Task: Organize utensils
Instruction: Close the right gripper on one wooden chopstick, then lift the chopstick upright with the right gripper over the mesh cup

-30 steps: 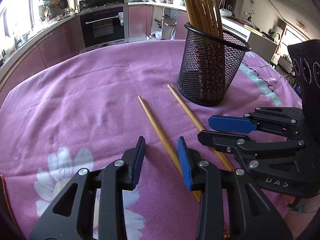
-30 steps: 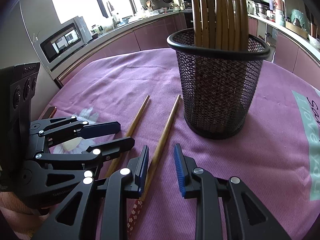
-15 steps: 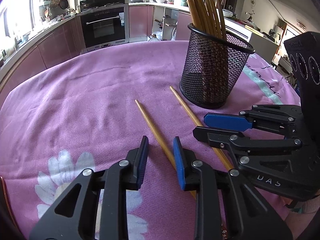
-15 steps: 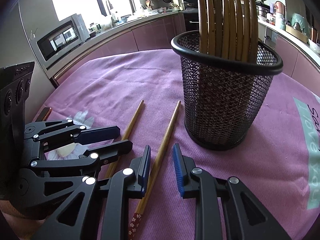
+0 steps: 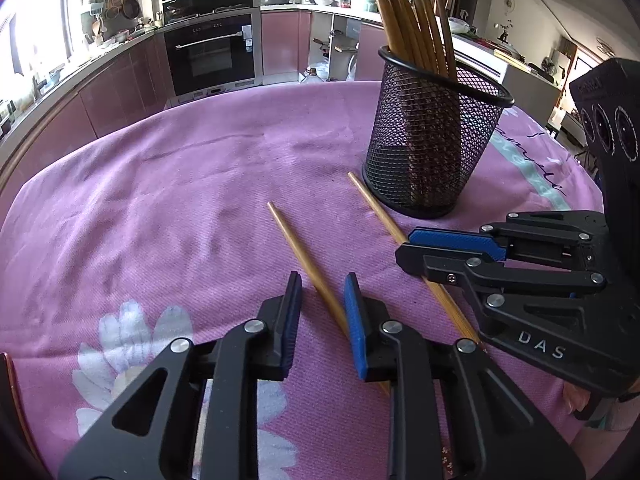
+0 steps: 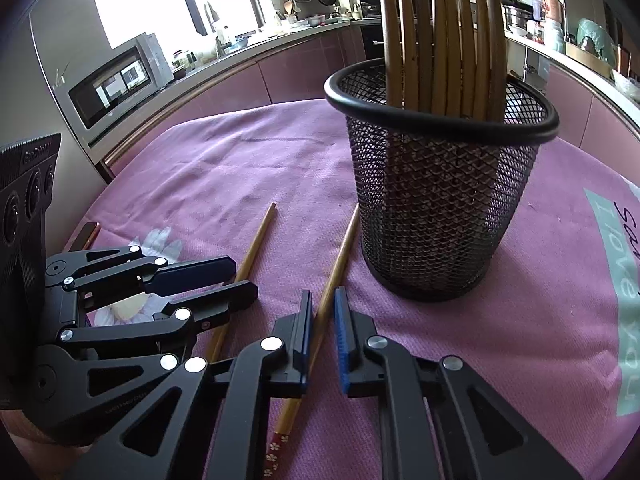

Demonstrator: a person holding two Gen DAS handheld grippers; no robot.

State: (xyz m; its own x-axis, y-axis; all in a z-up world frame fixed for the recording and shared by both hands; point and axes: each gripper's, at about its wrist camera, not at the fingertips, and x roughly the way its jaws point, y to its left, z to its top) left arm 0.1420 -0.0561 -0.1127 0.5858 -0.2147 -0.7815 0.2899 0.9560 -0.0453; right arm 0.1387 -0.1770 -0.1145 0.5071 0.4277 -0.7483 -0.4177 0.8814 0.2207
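Two bamboo chopsticks lie side by side, apart, on the purple tablecloth point(image 5: 180, 184) toward the table's middle, thin tips pointing at a black mesh holder point(image 5: 432, 148). The chopstick nearer the holder point(image 6: 340, 256) has its tip just beside the holder's base. The right gripper point(image 6: 323, 320) has its blue pads pinched on it, well up from its red flowered end. The other chopstick point(image 5: 304, 256) runs between the fingers of the left gripper point(image 5: 323, 304), whose jaws are closing with a gap left beside the stick. The holder stands upright toward the table's far edge, packed with more chopsticks point(image 6: 444, 36). White flowers are printed by the near edge.
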